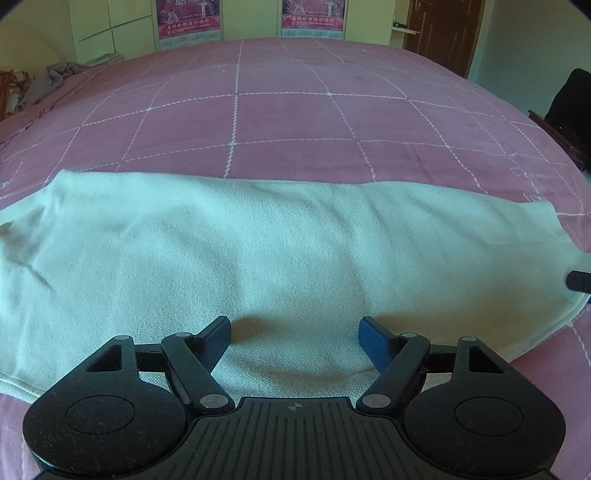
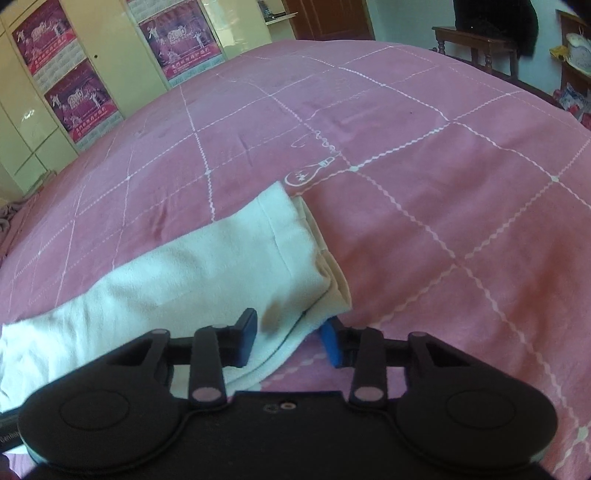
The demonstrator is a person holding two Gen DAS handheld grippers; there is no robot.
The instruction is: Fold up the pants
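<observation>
White pants (image 1: 280, 251) lie lengthwise across the pink checked bedspread (image 1: 295, 122), both legs stacked. My left gripper (image 1: 294, 332) hovers open over the middle of the near edge, with nothing between its fingers. At the far right edge of the left wrist view a black fingertip (image 1: 580, 280) pokes in by the leg ends. In the right wrist view the pants (image 2: 207, 273) end in layered hems. My right gripper (image 2: 290, 338) straddles the near hem corner. The cloth lies between its blue pads, and I see no pinch in it.
A pale wardrobe with purple posters (image 1: 188, 18) stands beyond the bed. A brown door (image 1: 443, 33) is at the back right. A dark garment hangs on a chair (image 1: 569, 110) at the bed's right. A grey cloth (image 1: 51, 79) is bunched at the back left.
</observation>
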